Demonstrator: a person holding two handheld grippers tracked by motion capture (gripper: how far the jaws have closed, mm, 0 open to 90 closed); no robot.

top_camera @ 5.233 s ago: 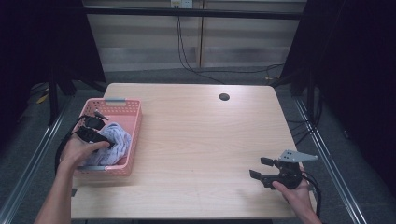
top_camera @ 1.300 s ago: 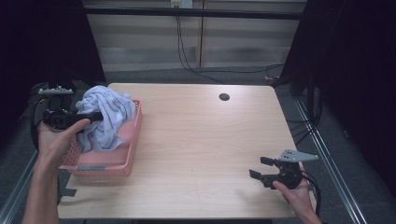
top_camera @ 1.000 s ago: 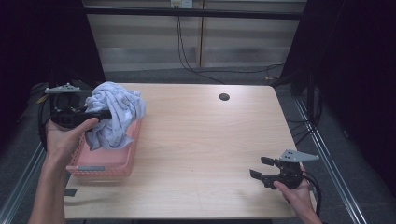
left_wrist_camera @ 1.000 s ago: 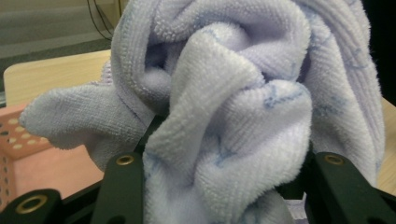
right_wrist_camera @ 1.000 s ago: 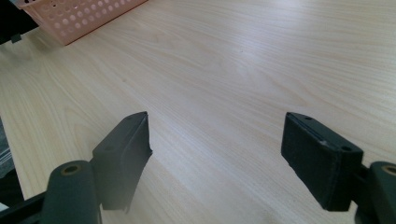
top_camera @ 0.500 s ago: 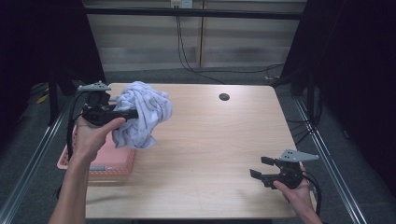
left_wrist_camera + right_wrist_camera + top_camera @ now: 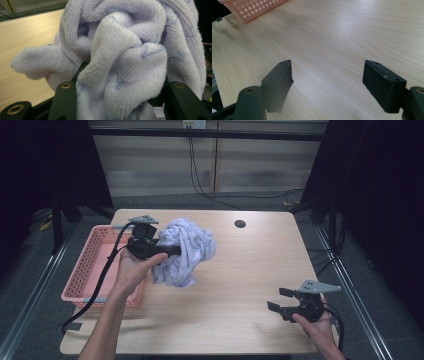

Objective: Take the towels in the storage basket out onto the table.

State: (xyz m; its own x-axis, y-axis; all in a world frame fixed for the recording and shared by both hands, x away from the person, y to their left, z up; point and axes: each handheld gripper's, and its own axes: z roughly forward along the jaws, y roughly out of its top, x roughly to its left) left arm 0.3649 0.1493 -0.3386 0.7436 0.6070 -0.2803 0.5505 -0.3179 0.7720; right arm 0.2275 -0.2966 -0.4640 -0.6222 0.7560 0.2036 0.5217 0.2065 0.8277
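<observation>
1. Left gripper (image 7: 172,251) is held above the left half of the table (image 7: 250,270), just right of the pink basket (image 7: 90,270). Its jaws are clamped on a bunched pale lilac towel (image 7: 187,250).

2. The towel hangs in the air from that gripper, over the wood and clear of the basket. Its lowest folds come close to the tabletop; whether they touch cannot be told from the high view.

3. In the left gripper view the towel (image 7: 125,57) bulges between the two black jaws and spills over them. The cloth is terry with faint blue line markings. One loose corner trails off to the left.

4. Right gripper (image 7: 279,300) sits low at the near right corner of the table, in the person's right hand (image 7: 312,325). Its jaws stand wide apart with only bare wood between them, as the right gripper view shows.

5. A corner of the basket (image 7: 252,8) shows at the top left of the right gripper view, well apart from that gripper.

6. A small dark round hole (image 7: 240,224) sits in the far part of the table, well apart from the towel.
</observation>
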